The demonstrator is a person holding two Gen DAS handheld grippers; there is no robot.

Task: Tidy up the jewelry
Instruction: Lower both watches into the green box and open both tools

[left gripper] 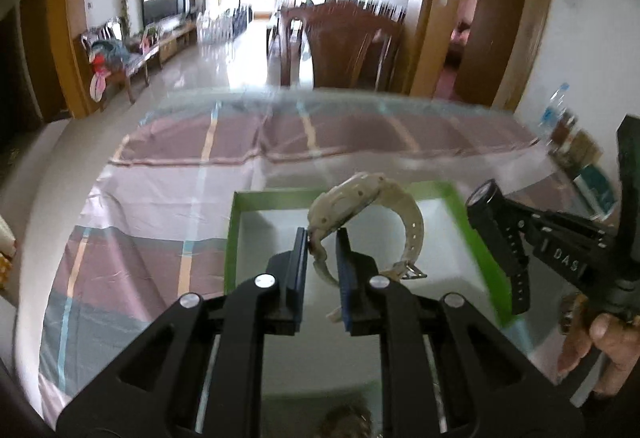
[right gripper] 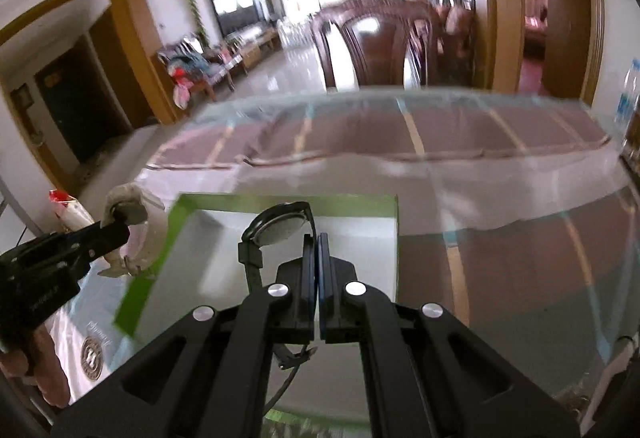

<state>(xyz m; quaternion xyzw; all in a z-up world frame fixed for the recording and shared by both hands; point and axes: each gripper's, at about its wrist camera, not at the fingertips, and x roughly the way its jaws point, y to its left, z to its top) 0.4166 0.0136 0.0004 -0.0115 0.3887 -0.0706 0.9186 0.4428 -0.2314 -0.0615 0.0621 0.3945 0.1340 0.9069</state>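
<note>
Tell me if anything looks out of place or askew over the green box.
Nothing is spilled or damaged. The white watch hangs tilted from the left claw, pinched by its strap, buckle end dangling. The black watch sits sideways in the right claw. Both are above the green box, not in it.

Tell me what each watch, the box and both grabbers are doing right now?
white watch: held up by its strap, above the box.
black watch: held up by its strap, above the box.
green box: open, white inside, resting on the table.
left gripper: shut on the white watch.
right gripper: shut on the black watch.
</note>
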